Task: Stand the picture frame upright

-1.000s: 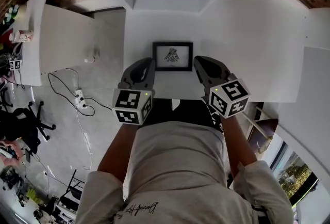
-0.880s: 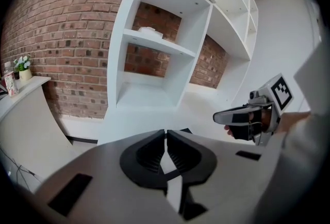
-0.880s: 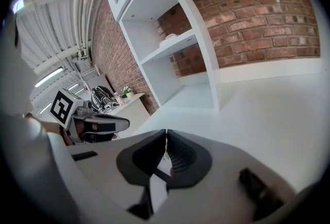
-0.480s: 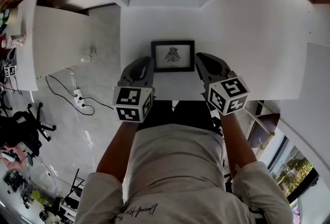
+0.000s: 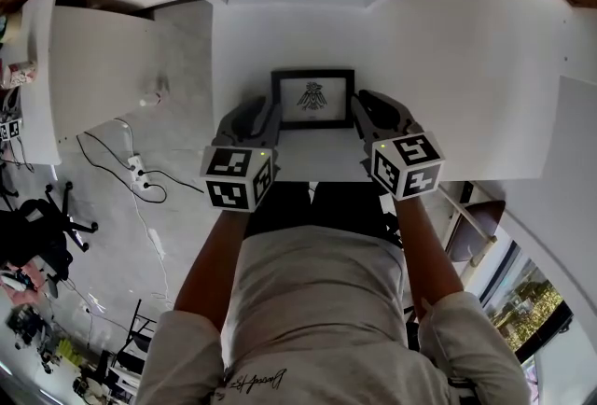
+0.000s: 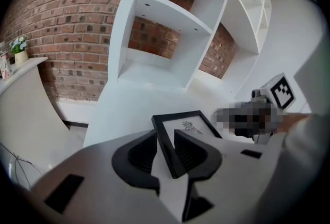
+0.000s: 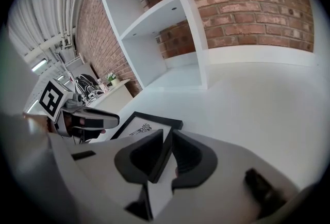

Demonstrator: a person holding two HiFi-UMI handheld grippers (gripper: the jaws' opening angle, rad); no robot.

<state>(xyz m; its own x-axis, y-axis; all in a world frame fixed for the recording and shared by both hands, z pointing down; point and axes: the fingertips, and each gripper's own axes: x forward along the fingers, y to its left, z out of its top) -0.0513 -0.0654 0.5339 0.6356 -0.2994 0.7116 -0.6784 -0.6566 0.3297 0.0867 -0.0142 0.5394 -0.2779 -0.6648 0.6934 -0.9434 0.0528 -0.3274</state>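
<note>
A black picture frame (image 5: 312,99) with a small dark print lies on the white table (image 5: 466,67), straight ahead of me. My left gripper (image 5: 269,114) reaches along its left side. In the left gripper view the frame's left rail (image 6: 167,145) runs between the jaws of the left gripper (image 6: 166,149), which are opening, and a gap shows at the left pad. My right gripper (image 5: 360,110) is at the frame's right side. In the right gripper view the right gripper (image 7: 166,152) has its jaws closed narrowly on the frame's right rail (image 7: 161,158).
White open shelves (image 6: 170,21) against a brick wall (image 7: 247,16) stand behind the table. A second white table (image 5: 93,67) is to the left. Cables with a power strip (image 5: 135,165) and an office chair (image 5: 37,226) are on the floor at left.
Both grippers have moved forward from the frame's near corners to flank its sides. The frame itself stays in the same place on the table.
</note>
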